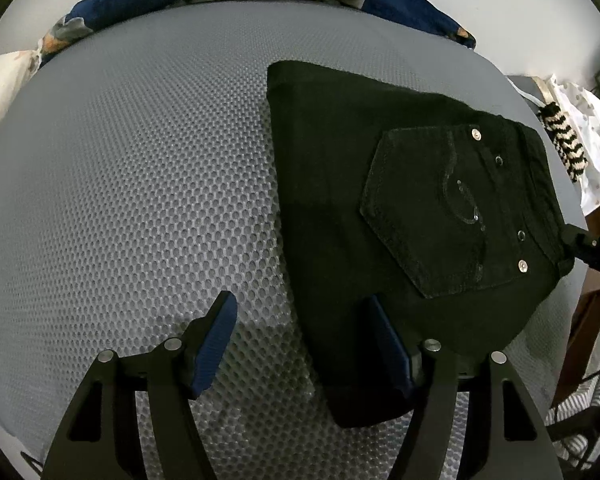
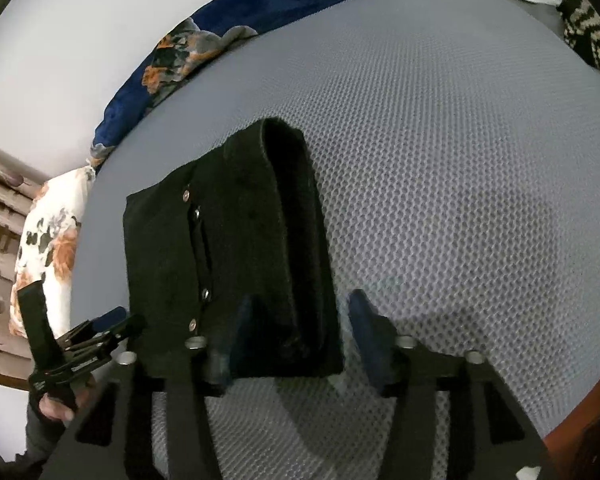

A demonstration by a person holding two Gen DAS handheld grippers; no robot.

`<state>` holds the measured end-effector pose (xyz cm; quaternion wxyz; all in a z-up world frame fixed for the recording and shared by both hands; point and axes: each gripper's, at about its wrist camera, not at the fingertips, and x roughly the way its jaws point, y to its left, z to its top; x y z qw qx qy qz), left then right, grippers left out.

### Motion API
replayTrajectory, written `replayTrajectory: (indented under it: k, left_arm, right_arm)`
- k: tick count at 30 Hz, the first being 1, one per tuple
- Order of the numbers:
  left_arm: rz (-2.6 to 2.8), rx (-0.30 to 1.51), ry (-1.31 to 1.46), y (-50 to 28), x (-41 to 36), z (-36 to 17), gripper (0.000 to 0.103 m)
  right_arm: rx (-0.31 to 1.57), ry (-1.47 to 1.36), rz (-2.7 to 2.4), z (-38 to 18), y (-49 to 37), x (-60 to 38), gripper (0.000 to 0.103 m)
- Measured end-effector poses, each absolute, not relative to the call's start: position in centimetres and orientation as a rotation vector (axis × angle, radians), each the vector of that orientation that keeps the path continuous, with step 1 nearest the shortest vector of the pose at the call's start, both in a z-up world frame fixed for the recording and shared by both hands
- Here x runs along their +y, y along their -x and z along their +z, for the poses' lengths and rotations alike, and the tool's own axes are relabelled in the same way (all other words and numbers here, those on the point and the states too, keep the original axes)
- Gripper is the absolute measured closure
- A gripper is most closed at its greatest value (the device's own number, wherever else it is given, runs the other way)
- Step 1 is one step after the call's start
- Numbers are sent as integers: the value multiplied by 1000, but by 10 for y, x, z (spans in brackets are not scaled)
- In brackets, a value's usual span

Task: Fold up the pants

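Honeycomb-textured grey mesh mattress (image 1: 140, 200) bears folded black denim pants (image 1: 380, 208), rectangular.

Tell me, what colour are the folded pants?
Black. The pants show best in the left wrist view, back pocket facing up.

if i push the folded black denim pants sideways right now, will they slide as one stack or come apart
The folded black denim pants probably shift as a stack: thick layers lie flat, rolled fold edge holding shape. The grey honeycomb mesh mattress looks grippy, so the bottom layer may drag and skew. Lifted by one corner, they would likely flop open.
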<state>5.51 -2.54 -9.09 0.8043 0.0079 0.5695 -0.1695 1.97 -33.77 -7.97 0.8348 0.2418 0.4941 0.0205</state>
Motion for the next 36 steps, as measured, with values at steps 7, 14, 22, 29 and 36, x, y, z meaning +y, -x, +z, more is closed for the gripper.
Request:
replayTrajectory:
  k: [7,14,22,29,36]
  left_arm:
    - [-419,1263,164,-76,-5,-93,34]
    - [-508,1309,298,-97,0,-104,34]
    - [-594,1314,401,-113,-9,-104,34]
    - [-610,1270,362,-122,-42,-103,40]
    - [-565,1245,358,-125,-44,-97,76]
  right_arm:
    - [1069,-596,184,-96,-37,-351,42]
    - [1091,-669,320,-116,-50,-372,38]
    - [1086,-757,470,-133,-72,-378,53]
    - [1070,-805,500,-143,-85,-367,70]
    - [994,-765,478,-105,-82,-346,79]
